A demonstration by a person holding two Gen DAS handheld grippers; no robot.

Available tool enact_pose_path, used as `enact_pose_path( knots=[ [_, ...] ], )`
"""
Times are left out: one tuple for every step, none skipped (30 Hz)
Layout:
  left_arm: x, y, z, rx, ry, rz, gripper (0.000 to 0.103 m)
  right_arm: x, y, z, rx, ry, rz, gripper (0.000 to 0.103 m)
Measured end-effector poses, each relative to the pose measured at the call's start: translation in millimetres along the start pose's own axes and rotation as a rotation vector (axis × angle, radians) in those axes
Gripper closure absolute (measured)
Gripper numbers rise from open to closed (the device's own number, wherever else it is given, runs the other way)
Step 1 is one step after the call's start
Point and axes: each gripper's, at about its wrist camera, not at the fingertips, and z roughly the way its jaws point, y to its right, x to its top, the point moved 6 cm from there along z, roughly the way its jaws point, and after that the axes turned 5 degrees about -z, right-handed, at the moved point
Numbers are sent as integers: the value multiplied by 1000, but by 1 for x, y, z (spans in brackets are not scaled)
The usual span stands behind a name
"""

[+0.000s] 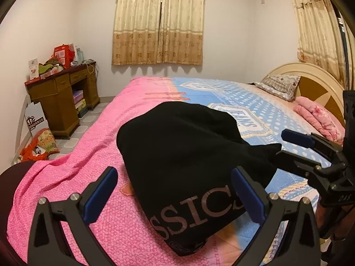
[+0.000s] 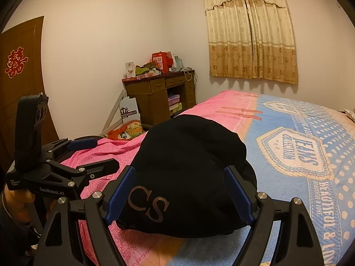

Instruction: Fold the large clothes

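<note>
A black garment [image 1: 182, 150] printed with large grey letters lies folded into a compact bundle on the pink and blue bedspread [image 1: 93, 137]. My left gripper [image 1: 175, 196] is open just in front of the bundle's near end; its blue pads [image 1: 101, 194] stand apart from the cloth. In the right wrist view the same garment [image 2: 190, 155] lies on the bedspread [image 2: 288, 188], and my right gripper [image 2: 179, 196] is open, its fingers wide on either side of the near edge. Each gripper shows in the other's view: the right gripper [image 1: 286, 147] and the left gripper [image 2: 99, 155], held by a hand.
A wooden desk [image 1: 62, 93] piled with boxes stands in the far corner, with bags on the floor beside it. A pillow [image 1: 279, 86] and a folded pink blanket [image 1: 319, 117] lie by the headboard. A brown door [image 2: 20, 77] is at the left.
</note>
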Motion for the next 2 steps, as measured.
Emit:
enact_pose_path(
  knots=[
    [0, 1, 0, 3, 0, 4, 0, -1, 0, 0, 0, -1, 0, 21],
    [0, 2, 0, -1, 1, 7, 0, -1, 0, 0, -1, -1, -1, 21]
  ],
)
